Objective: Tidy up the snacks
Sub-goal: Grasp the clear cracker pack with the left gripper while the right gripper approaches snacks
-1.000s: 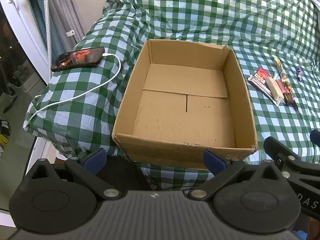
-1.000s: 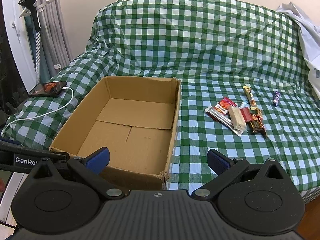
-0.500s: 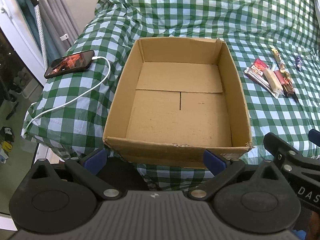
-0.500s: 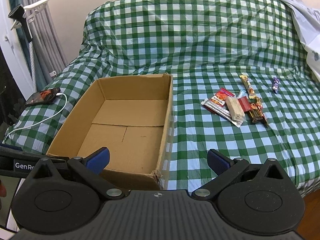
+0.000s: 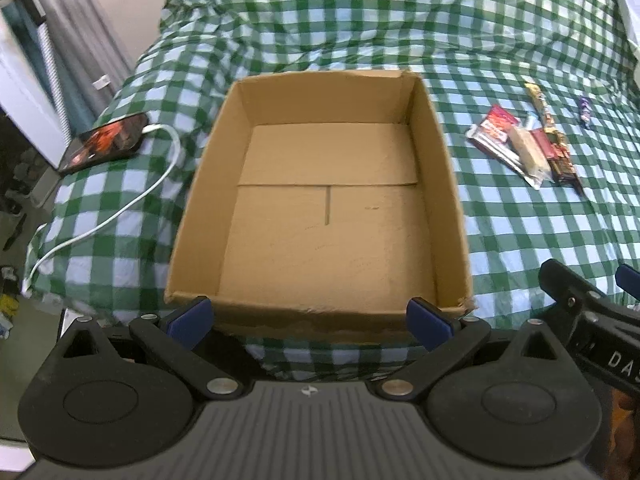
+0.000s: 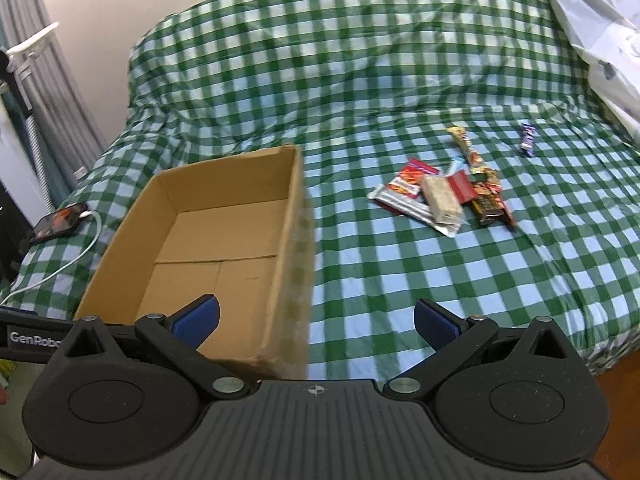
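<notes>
An empty open cardboard box sits on a green checked bed; it also shows in the right wrist view. A pile of wrapped snack bars lies to its right, seen too in the right wrist view. A small purple snack lies apart, farther right. My left gripper is open and empty at the box's near wall. My right gripper is open and empty at the box's near right corner, well short of the snacks.
A phone on a white charging cable lies left of the box near the bed's edge. A pale cloth lies at the bed's far right. The bed edge drops to the floor at right.
Both grippers have moved forward and up toward the bed. The left view now looks more squarely into the box. The right view has swung right, toward the snacks.
</notes>
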### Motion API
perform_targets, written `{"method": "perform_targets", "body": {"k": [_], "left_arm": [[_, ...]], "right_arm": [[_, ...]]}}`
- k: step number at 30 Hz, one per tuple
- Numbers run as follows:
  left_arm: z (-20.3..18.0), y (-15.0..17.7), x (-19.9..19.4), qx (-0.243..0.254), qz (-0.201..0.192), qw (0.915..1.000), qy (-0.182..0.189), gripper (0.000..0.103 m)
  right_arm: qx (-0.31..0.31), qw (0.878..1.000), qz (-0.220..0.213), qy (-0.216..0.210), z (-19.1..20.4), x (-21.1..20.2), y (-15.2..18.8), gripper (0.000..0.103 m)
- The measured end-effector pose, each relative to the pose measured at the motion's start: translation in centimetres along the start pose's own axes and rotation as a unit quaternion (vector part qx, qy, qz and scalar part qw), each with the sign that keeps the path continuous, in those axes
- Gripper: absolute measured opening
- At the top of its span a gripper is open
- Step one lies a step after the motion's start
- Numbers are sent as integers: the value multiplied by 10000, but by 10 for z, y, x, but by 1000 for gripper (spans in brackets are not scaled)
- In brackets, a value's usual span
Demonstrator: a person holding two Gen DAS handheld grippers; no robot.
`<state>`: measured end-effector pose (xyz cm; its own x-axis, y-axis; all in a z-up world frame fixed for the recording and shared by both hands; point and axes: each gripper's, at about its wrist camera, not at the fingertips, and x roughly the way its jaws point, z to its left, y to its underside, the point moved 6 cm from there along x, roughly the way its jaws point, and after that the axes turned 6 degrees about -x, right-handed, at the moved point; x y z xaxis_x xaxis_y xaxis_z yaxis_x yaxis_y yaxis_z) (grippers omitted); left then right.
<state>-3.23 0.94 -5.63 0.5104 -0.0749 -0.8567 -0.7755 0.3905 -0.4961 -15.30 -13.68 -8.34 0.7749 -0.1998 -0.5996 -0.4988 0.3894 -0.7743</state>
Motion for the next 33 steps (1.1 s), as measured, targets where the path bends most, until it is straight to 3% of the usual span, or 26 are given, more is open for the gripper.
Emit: {"method": "perform_targets", "body": {"k": [6,18,27,33], "left_arm": [[-34,-20,8,4,51,9990,449,103],[-137,-81,44,516,28,9951,844,103],[-217,-134,111,635,413,9907,1129,103],[-289,-167,179,741,925,9853,1229,103]], "right_arm": [[289,9989,-35,365,-44,7,-3,103],[936,9856,-71,1409,-159,36,-10,103],[1072,9759,-26,1902,-236,92,-28,103],[425,9803,188,1920,-274,157,-32,103]]}}
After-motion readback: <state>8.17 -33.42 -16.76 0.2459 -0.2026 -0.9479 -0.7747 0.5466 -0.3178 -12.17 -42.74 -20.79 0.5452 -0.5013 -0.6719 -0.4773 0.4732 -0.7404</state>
